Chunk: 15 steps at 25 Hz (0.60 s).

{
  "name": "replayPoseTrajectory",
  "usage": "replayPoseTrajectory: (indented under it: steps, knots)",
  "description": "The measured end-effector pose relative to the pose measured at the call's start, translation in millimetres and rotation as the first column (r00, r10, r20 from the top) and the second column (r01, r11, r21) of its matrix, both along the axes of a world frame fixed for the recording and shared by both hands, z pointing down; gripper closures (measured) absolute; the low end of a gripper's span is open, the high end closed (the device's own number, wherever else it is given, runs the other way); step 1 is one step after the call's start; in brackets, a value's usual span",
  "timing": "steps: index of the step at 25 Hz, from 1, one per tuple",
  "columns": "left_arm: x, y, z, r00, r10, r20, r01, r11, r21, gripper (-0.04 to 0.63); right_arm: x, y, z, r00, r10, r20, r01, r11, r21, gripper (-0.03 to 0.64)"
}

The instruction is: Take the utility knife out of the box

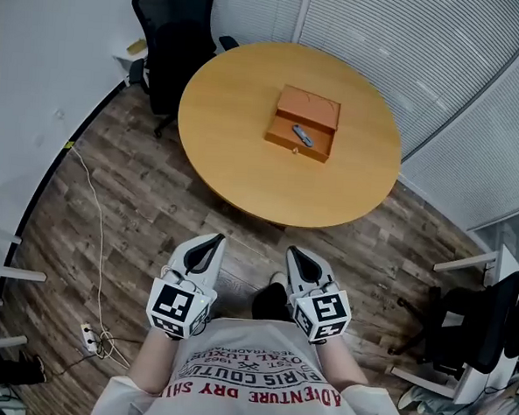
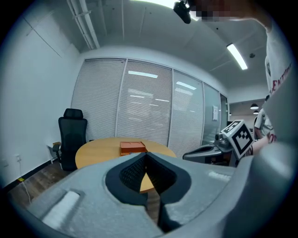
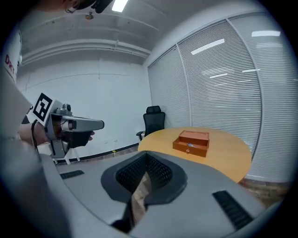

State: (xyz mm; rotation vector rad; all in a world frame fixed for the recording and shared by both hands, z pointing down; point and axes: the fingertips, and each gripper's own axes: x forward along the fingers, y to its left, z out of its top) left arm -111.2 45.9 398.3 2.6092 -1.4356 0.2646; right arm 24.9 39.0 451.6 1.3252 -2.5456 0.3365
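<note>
Knife detail is hard to read: the utility knife [image 1: 302, 136] is only a small grey-blue sliver, lying diagonally in the open orange box [image 1: 304, 124], which sits just right of centre on the round table [image 1: 245, 157]. In the left gripper view the box [image 2: 132, 148] shows side-on, so its contents are hidden. In the right gripper view the knife is a tiny grey speck, w/ no blade or slider to make out. The table's base is hidden under its top. A second chair [image 1: 485, 321] to the right of the table is cut off by the frame edge. The person's forearms are mostly covered by the marker cubes and shirt.

Both grippers are held low in front of the torso, side by side, on the near side of the table and well short of its rim, noses aimed at it. The left gripper [image 1: 214, 241] has its jaws pressed together at the tips w/ nothing between; likewise the right gripper [image 1: 294, 251], closed and empty.

Materials: smooth light-wood tabletop, circular. The box looks like orange leather or card, rectangular, w/ the lid folded flat behind the tray. The jaws are grey plastic w/ black ribbed pads. The floor is dark wood-look plank. A black mesh office chair [image 1: 174, 30] stands at the table's far left; a white cable [image 1: 95, 236] trails left of the table
</note>
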Motion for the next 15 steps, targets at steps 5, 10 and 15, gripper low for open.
replayPoseTrajectory:
  steps: [5, 10, 15]
  knots:
    - [49, -60, -9, 0.999, -0.031, 0.020, 0.031, 0.999, 0.011, 0.601, 46, -63, -17, 0.998, -0.066, 0.000, 0.066, 0.997, 0.033, 0.607]
    - [98, -112, -11, 0.997, -0.078, 0.021, 0.078, 0.997, 0.011, 0.601, 99, -119, -24, 0.994, -0.111, 0.010, 0.110, 0.993, 0.047, 0.607]
    - [121, -147, -2, 0.991, -0.136, 0.019, 0.136, 0.991, -0.004, 0.601, 130, -156, -12, 0.990, -0.141, 0.006, 0.140, 0.990, 0.017, 0.608]
